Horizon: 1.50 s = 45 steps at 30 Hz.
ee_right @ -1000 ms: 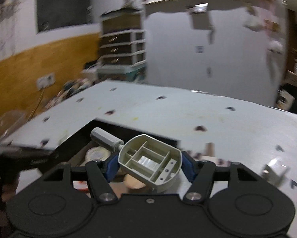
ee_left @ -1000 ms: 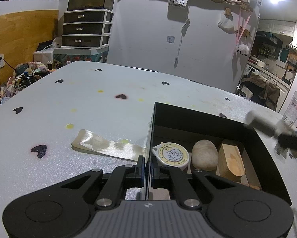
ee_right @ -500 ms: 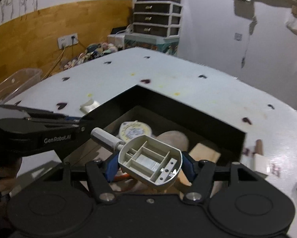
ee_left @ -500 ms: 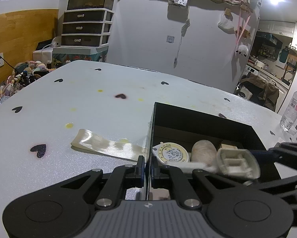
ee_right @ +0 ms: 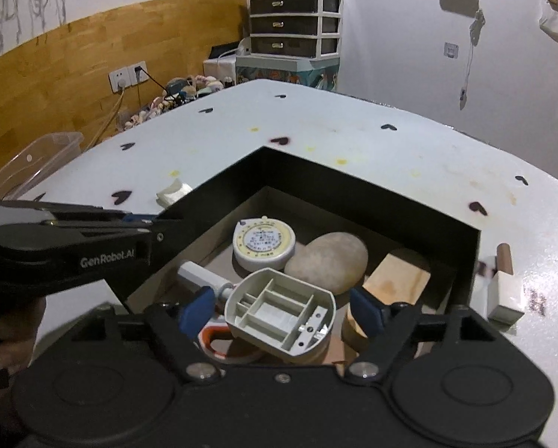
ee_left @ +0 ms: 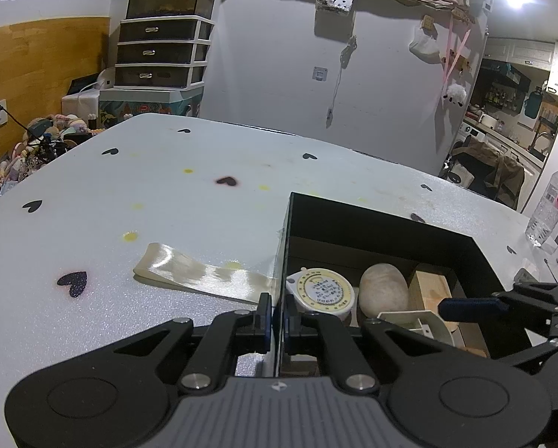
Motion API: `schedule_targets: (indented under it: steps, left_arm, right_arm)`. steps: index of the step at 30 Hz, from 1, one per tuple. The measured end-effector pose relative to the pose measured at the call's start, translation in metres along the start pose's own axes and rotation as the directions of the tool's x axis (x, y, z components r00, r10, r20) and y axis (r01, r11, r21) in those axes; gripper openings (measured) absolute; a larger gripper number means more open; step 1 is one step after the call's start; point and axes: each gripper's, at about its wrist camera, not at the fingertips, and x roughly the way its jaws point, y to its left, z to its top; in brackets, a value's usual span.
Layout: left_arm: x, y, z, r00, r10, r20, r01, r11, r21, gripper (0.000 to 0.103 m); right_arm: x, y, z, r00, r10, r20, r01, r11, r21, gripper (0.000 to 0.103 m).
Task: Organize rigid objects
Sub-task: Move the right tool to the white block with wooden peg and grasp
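A black box (ee_left: 383, 226) (ee_right: 353, 190) sits on the white table. Inside lie a round tape measure (ee_left: 320, 291) (ee_right: 263, 242), a beige stone (ee_left: 383, 293) (ee_right: 327, 259) and a wooden block (ee_left: 428, 289) (ee_right: 396, 278). My left gripper (ee_left: 275, 313) is shut on the box's left wall; it also shows in the right wrist view (ee_right: 92, 239). My right gripper (ee_right: 282, 306) is open over the box, and a grey plastic handle part (ee_right: 279, 313) (ee_left: 417, 323) lies between its spread fingers, no longer pinched. In the left wrist view the right gripper (ee_left: 502, 306) comes in from the right.
A cream ribbon strip (ee_left: 200, 276) lies left of the box. A small white block with a wooden peg (ee_right: 502, 283) lies to the box's right. A water bottle (ee_left: 549, 201) stands at the far right table edge. An orange-rimmed item (ee_right: 219, 339) lies in the box.
My right gripper lowered the grey plastic part into the box and its fingers have spread apart, releasing it. The left gripper has stayed clamped on the box wall.
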Motion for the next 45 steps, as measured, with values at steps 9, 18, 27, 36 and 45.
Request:
schedule_targets:
  steps: [9, 18, 27, 36, 45]
  left_arm:
    - [0.000, 0.000, 0.000, 1.000, 0.000, 0.001, 0.000, 1.000, 0.000, 0.005]
    - [0.000, 0.001, 0.002, 1.000, -0.001, 0.004, 0.001, 1.000, 0.001, 0.005]
    - [-0.001, 0.001, 0.004, 1.000, 0.001, 0.008, -0.001, 1.000, 0.001, 0.005]
    - [-0.002, 0.001, 0.005, 1.000, 0.003, 0.009, -0.003, 1.000, 0.003, 0.005]
    - [-0.002, 0.001, 0.005, 1.000, 0.004, 0.009, -0.004, 1.000, 0.003, 0.005]
  right_arm:
    - [-0.038, -0.023, 0.007, 0.994, -0.024, 0.106, 0.017, 0.998, 0.068, 0.087]
    - [-0.064, -0.084, 0.008, 0.968, -0.180, 0.177, 0.137, 0.964, 0.229, 0.096]
    - [-0.046, -0.145, -0.013, 0.939, -0.324, 0.113, 0.266, 0.896, 0.356, 0.083]
    - [0.009, -0.168, -0.024, 0.949, -0.315, 0.011, 0.290, 0.887, 0.360, 0.069]
    - [0.035, -0.165, -0.015, 0.959, -0.282, -0.001, 0.265, 0.899, 0.348, 0.049]
